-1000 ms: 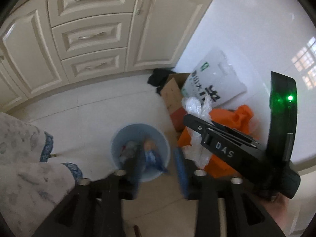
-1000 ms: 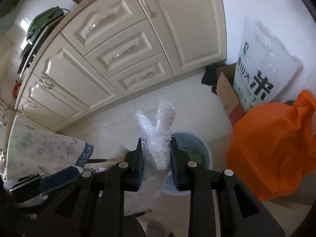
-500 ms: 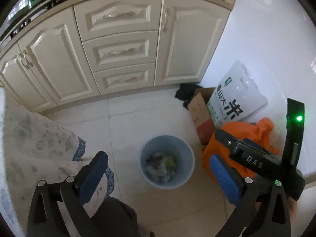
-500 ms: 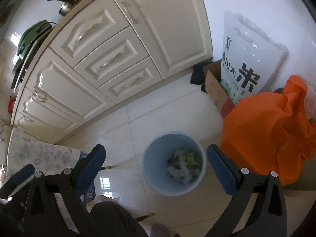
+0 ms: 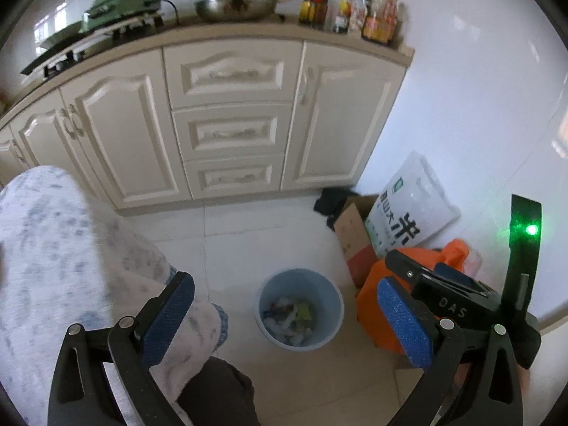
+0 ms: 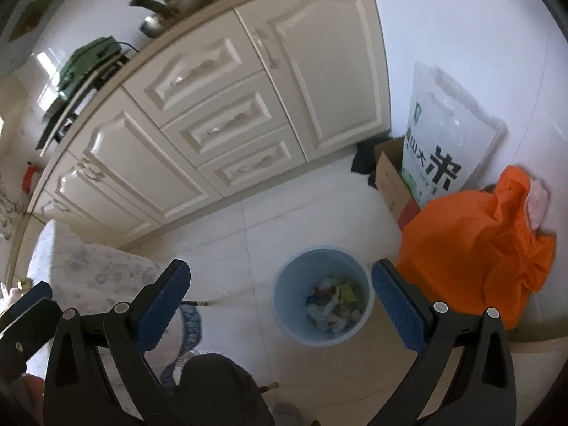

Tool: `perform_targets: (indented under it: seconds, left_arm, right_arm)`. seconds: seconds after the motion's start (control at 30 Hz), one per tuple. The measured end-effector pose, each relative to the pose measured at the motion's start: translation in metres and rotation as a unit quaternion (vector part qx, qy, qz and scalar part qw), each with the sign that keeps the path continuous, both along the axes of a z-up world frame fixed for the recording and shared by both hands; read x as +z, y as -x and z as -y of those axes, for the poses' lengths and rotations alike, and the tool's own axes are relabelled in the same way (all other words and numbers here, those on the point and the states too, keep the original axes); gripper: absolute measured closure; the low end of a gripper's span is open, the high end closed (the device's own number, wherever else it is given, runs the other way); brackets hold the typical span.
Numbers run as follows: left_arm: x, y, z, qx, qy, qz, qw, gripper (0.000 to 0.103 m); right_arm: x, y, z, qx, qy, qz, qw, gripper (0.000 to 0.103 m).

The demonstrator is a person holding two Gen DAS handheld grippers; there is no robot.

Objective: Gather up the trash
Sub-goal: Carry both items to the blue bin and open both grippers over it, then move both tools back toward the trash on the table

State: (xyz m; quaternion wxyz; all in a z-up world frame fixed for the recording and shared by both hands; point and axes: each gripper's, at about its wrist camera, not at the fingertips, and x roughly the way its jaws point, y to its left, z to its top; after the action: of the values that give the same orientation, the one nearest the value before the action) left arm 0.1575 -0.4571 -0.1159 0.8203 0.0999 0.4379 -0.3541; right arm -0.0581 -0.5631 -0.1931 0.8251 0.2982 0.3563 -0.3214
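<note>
Trash (image 6: 332, 307) piled in blue bin (image 6: 284, 301), twelve o'clock of my left gripper (image 5: 284, 314), right gripper (image 6: 278, 293); both released, empty.

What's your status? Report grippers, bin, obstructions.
Left gripper open, empty. Right gripper open, empty. Blue bin holds trash. Nothing blocking it.

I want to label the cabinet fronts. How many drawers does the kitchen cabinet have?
3, stacked in one column: top drawer, middle drawer, bottom drawer, between the cabinet doors. More may lie beyond the left edge, out of view.
</note>
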Motion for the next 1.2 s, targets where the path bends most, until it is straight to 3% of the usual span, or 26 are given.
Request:
perform_targets:
  seconds: [0.3,0.5,0.83,1.2]
  left_arm:
    - [0.062,0.032,-0.128,0.045,0.056,0.063,0.9954,0.001]
    - [0.094,0.065,-0.218,0.094,0.087,0.119,0.9846,0.001]
    - [0.109,0.128,-0.331,0.175,0.105,0.184,0.9616,0.001]
    - [0.111,0.185,-0.402,0.249,0.113,0.23,0.9341,0.001]
  right_arm:
    - [0.063,-0.02,-0.076,0.055,0.053,0.034,0.996,0.0]
    - [0.101,-0.045,-0.138,0.109,0.091,0.056,0.988,0.0]
    - [0.138,-0.089,-0.24,0.206,0.129,0.093,0.965,0.0]
    - [0.162,-0.117,-0.331,0.286,0.17,0.129,0.934,0.0]
